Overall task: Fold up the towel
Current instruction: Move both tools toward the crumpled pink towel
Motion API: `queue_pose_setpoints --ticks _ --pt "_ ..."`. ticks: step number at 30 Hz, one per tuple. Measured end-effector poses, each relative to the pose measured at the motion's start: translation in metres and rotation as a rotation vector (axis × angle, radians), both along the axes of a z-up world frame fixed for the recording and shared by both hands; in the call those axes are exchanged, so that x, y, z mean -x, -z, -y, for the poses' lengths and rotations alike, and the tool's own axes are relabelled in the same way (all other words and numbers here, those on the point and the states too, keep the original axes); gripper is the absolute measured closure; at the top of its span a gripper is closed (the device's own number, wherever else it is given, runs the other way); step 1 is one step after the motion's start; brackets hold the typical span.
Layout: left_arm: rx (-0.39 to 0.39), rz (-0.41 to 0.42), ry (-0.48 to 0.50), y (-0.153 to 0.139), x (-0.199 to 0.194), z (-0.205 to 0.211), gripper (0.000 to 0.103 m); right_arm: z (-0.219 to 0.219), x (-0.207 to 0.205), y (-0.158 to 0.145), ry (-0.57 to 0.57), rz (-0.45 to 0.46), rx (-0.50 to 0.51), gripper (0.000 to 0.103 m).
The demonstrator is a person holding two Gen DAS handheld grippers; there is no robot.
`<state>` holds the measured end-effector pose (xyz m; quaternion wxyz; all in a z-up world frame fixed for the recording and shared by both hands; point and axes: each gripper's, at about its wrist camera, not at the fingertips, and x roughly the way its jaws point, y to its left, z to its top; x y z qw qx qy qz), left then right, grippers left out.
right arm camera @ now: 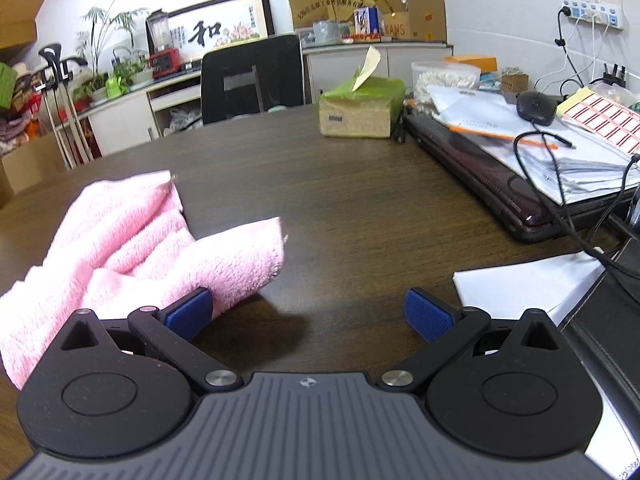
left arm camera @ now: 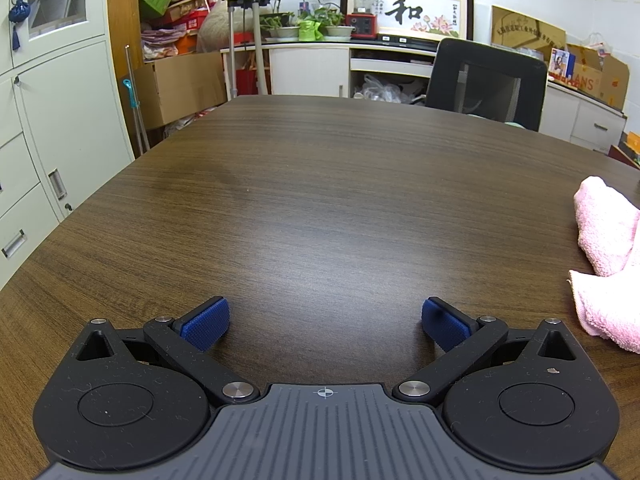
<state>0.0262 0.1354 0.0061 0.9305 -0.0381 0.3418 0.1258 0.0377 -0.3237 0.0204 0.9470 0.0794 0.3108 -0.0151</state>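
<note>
A pink towel (right arm camera: 132,248) lies crumpled on the dark wooden table (right arm camera: 360,208), left of centre in the right wrist view. It also shows at the right edge of the left wrist view (left arm camera: 604,240). My right gripper (right arm camera: 308,314) is open and empty, low over the table, its left finger beside the towel's near edge. My left gripper (left arm camera: 325,322) is open and empty over bare table (left arm camera: 320,200), well left of the towel.
A green tissue box (right arm camera: 360,108), a dark laptop (right arm camera: 500,184) under papers, cables and a mouse (right arm camera: 536,106) crowd the table's right side. A white sheet (right arm camera: 528,280) lies near my right gripper. A black chair (left arm camera: 486,82) stands at the far edge.
</note>
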Motion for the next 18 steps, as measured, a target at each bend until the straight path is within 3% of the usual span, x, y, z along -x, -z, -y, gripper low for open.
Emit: queue_pose_setpoints --ticks 5,11,18 --pt "-0.003 0.0 0.002 0.0 0.001 0.002 0.0 0.007 0.006 -0.007 0.045 0.077 -0.018 0.0" --pt "-0.009 0.001 0.024 0.001 0.003 0.01 0.0 0.012 0.002 -0.005 0.04 0.076 -0.073 0.0" --pt "-0.034 0.018 0.121 -0.001 0.008 0.04 0.0 -0.004 -0.002 -0.002 -0.017 0.067 -0.003 0.0"
